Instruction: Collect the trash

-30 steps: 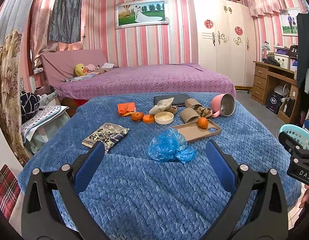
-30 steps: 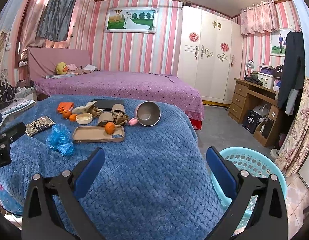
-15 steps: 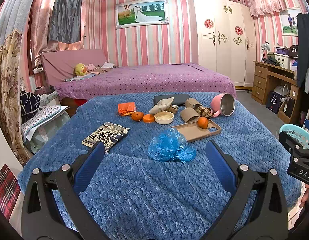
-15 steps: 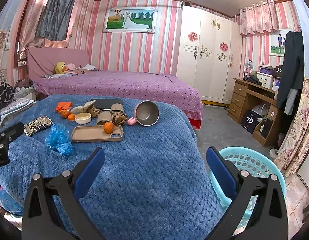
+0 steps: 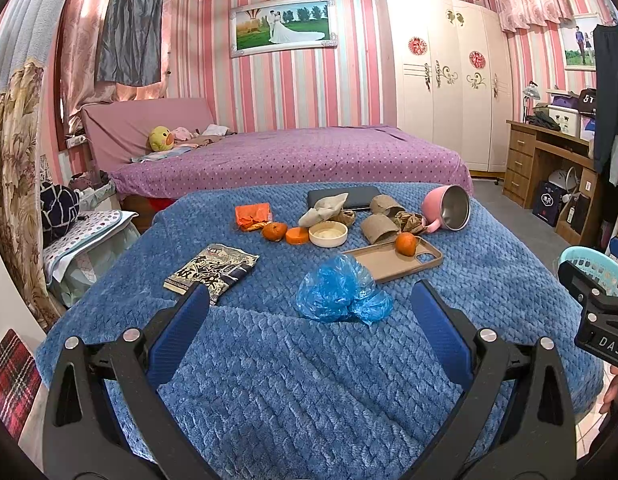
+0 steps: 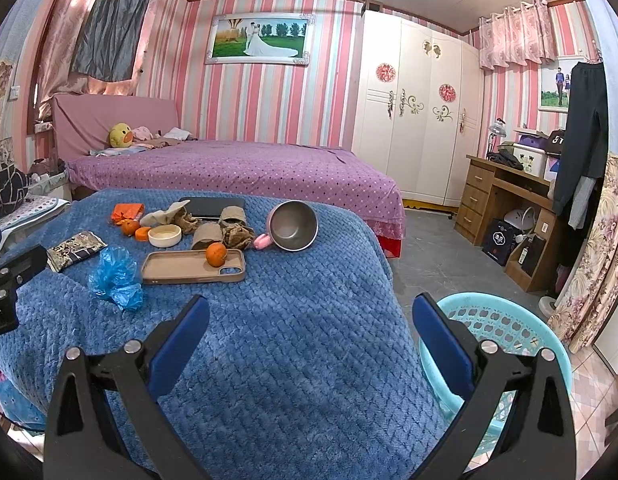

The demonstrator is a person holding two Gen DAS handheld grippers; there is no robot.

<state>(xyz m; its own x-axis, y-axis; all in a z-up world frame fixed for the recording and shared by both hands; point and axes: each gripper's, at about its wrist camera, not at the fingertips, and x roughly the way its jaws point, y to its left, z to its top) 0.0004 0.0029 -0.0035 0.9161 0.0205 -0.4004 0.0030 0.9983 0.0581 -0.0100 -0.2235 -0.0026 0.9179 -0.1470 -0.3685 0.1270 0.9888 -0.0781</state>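
A crumpled blue plastic bag (image 5: 341, 295) lies on the blue blanket (image 5: 309, 380), just ahead of my open, empty left gripper (image 5: 309, 312). It also shows in the right wrist view (image 6: 116, 277). Behind it lie a printed snack wrapper (image 5: 211, 267), an orange wrapper (image 5: 252, 215), brown crumpled paper (image 5: 407, 220), cardboard rolls (image 5: 379, 229) and a beige cloth (image 5: 324, 209). My right gripper (image 6: 309, 316) is open and empty over the blanket's right part, beside the turquoise basket (image 6: 505, 320).
Also on the blanket: a phone case (image 5: 393, 259) with an orange (image 5: 405, 243) on it, a second orange (image 5: 274, 231), a white bowl (image 5: 328, 233), a tipped pink mug (image 5: 449, 208), a dark tablet (image 5: 349, 197). A purple bed (image 5: 293, 156) stands behind, a desk (image 5: 549, 160) at right.
The right gripper has drifted slightly, the view shifting a little left. The left gripper and the objects have not visibly moved.
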